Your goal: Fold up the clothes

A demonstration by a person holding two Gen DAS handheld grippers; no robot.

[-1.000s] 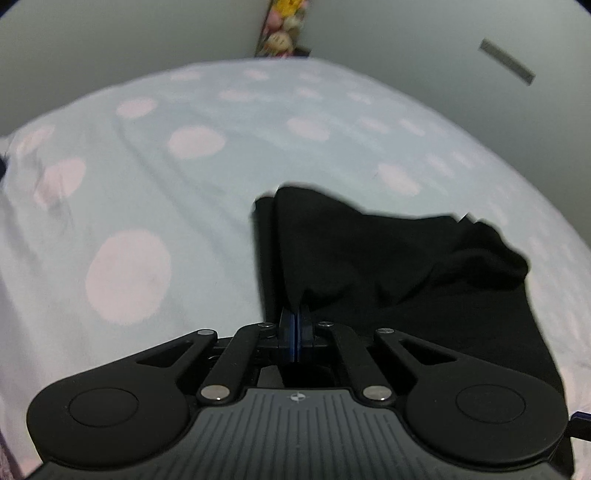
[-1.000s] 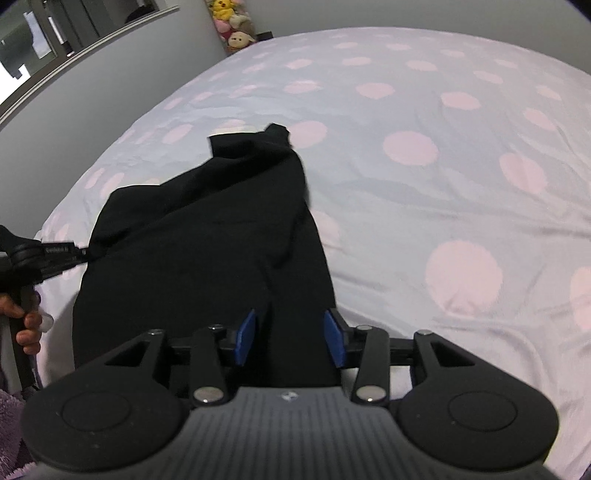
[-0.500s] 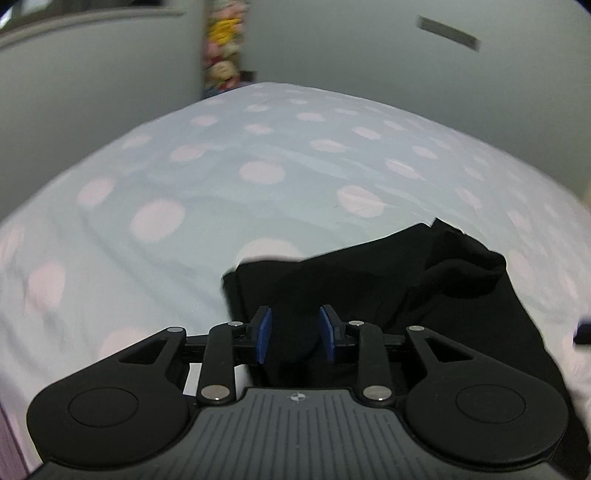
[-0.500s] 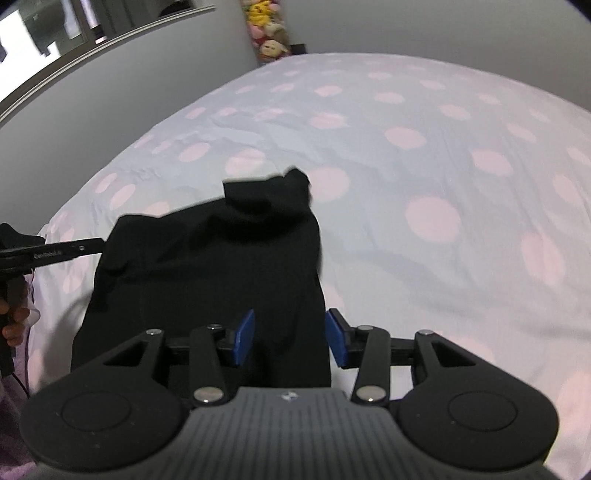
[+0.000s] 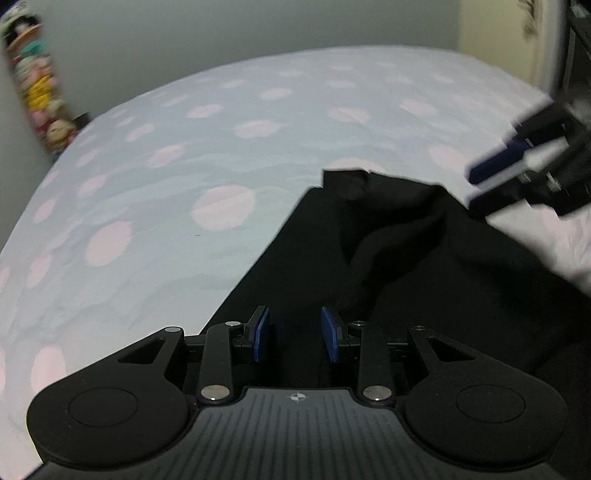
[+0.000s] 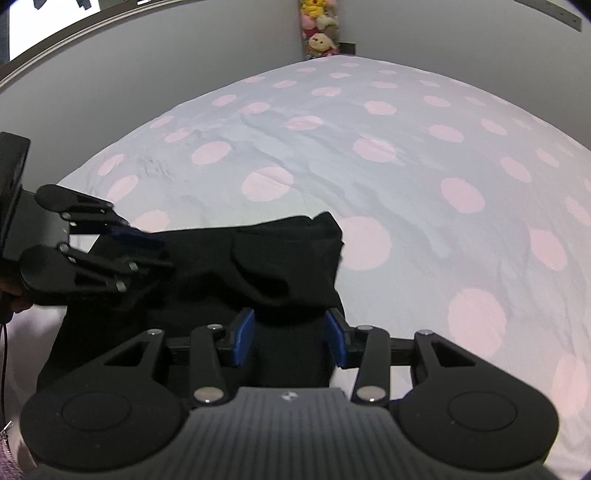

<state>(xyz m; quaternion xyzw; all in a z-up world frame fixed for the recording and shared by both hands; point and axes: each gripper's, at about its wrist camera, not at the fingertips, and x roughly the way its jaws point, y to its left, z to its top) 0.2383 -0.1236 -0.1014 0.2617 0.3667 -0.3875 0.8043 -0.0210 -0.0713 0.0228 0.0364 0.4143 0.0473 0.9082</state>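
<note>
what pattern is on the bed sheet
Pale blue sheet with pink polka dots, clearest in the right wrist view.

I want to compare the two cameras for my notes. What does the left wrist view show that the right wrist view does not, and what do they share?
Only the left wrist view shows the cream-coloured wall or door at the top right, and the right gripper entering from the right, blurred. Only the right wrist view shows the bright window strip at the top left, and the left gripper reaching over the cloth from the left. Both show the black garment lying on the dotted bedsheet, the stuffed toys in the corner, and open blue-padded fingers empty above the garment.
</note>
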